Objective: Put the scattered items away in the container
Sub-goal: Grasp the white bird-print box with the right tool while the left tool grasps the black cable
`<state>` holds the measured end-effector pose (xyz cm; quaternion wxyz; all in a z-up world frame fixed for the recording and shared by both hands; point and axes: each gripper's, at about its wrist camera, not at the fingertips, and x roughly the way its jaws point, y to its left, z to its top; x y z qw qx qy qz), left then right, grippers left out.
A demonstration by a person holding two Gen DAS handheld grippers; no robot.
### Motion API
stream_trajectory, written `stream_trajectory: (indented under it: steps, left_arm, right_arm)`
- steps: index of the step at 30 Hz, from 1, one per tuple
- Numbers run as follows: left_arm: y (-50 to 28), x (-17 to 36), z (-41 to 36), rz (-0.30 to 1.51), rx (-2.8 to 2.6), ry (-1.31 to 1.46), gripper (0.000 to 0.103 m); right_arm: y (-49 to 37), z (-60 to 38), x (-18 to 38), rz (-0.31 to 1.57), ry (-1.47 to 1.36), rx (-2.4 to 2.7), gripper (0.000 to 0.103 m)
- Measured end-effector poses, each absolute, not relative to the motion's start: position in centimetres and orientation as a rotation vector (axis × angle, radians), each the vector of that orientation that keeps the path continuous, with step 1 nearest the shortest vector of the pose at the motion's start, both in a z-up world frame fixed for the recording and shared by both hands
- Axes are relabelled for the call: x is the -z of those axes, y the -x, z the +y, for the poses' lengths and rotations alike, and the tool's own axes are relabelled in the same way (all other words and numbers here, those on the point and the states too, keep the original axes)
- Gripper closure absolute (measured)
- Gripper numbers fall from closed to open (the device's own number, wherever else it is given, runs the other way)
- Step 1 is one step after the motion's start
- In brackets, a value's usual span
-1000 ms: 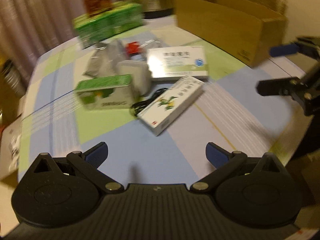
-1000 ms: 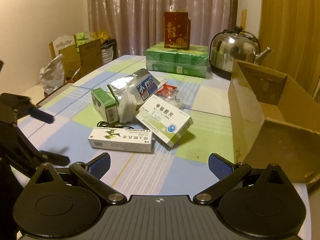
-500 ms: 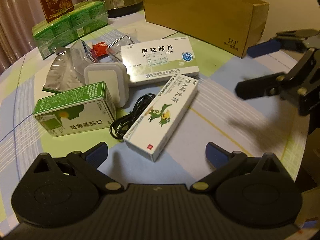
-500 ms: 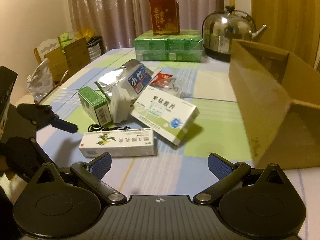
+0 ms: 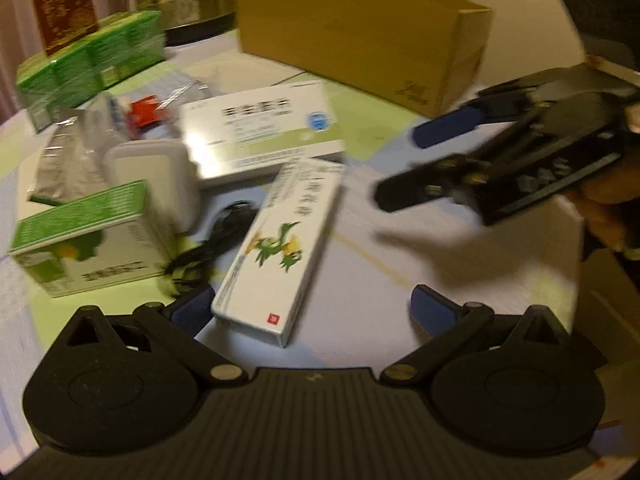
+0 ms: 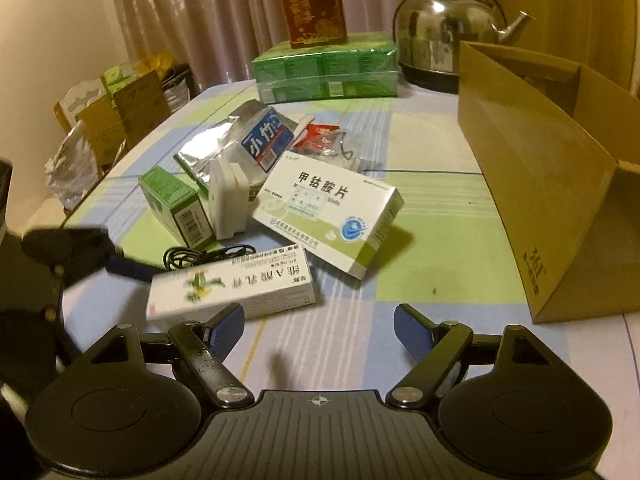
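Note:
A long white box with a green drawing (image 5: 280, 248) (image 6: 232, 288) lies nearest on the checked tablecloth. Behind it sit a flat white-and-green medicine box (image 5: 260, 128) (image 6: 332, 212), a small green box (image 6: 176, 204), a white adapter (image 6: 228, 200), a black cable (image 6: 208, 254) and a foil pouch (image 6: 240, 140). My left gripper (image 5: 312, 308) is open, and the long box's near end lies between its fingers, untouched. My right gripper (image 6: 320, 330) (image 5: 416, 164) is closing with nothing between its pads, just short of the long box. The open cardboard box (image 6: 540, 184) stands to the right.
At the table's far end stand a stack of green packs (image 6: 324, 72), a red tin (image 6: 312, 4) and a steel kettle (image 6: 448, 28). Cartons and bags (image 6: 112, 120) crowd the floor at left. Bare cloth (image 6: 432, 280) separates the pile from the cardboard box.
Both grippers have sunk and closed in on the pile. The long box's end now lies between the left fingers. The right jaws have narrowed.

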<state>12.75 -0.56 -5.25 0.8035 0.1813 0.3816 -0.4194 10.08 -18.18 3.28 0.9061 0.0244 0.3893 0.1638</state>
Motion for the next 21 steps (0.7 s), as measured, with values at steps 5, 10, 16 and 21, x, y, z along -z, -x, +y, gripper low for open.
stream_trajectory:
  steps: [5, 10, 16, 21]
  left_arm:
    - [-10.5, 5.1, -3.0, 0.796, 1.002, -0.378, 0.001]
    - [-8.9, 4.5, -4.1, 0.783, 1.046, -0.382, 0.001]
    - [-9.1, 3.5, -1.8, 0.772, 0.915, -0.414, 0.001]
    - [-10.5, 3.5, 0.8, 0.796, 0.793, -0.443, 0.001]
  right_arm:
    - [-10.0, -18.8, -3.8, 0.823, -0.09, -0.32, 0.023]
    - [-9.9, -18.9, -4.4, 0.835, -0.088, -0.321, 0.023]
    - [-9.9, -16.7, -3.8, 0.875, -0.054, -0.373, 0.024]
    - [-10.5, -14.7, -2.6, 0.925, -0.052, -0.369, 0.024]
